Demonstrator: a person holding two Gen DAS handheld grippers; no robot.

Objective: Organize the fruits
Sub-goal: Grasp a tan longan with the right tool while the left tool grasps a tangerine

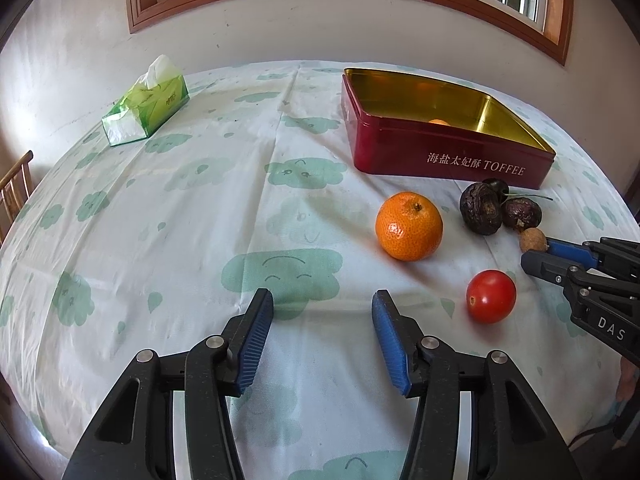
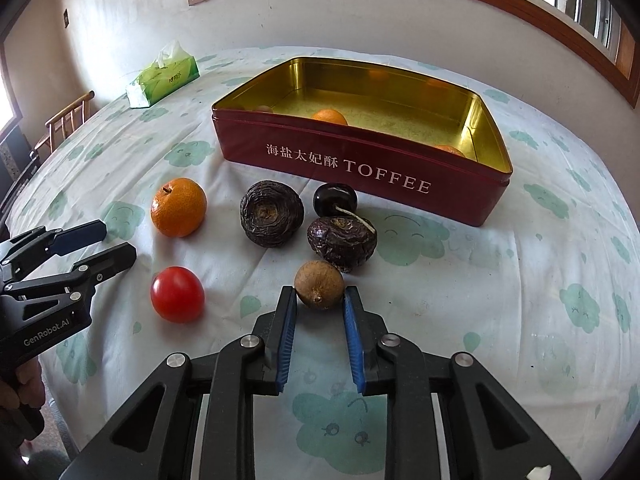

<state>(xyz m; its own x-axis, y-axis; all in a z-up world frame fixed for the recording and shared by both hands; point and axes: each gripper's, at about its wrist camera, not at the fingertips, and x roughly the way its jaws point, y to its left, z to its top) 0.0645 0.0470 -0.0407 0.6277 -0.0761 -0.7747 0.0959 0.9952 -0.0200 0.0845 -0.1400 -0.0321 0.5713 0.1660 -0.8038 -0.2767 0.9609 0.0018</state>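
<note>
A small brown round fruit (image 2: 319,290) lies on the tablecloth, and my right gripper (image 2: 320,296) is shut on it, one blue pad against each side. Just behind it lie two wrinkled dark fruits (image 2: 272,219) (image 2: 342,243) and a dark cherry (image 2: 335,199). To the left are an orange (image 2: 179,207) and a red tomato (image 2: 177,294). My left gripper (image 1: 323,300) stands open over bare cloth, left of the tomato (image 1: 491,296) and short of the orange (image 1: 409,226). The red toffee tin (image 2: 360,168) behind holds an orange fruit (image 2: 329,117) and another (image 2: 450,150).
A green tissue pack (image 1: 146,110) lies at the far left of the round table. A wooden chair (image 2: 68,118) stands beyond the table's left edge. A wall with a wood-framed window rises behind the table. A hand (image 2: 24,392) holds the left gripper's handle.
</note>
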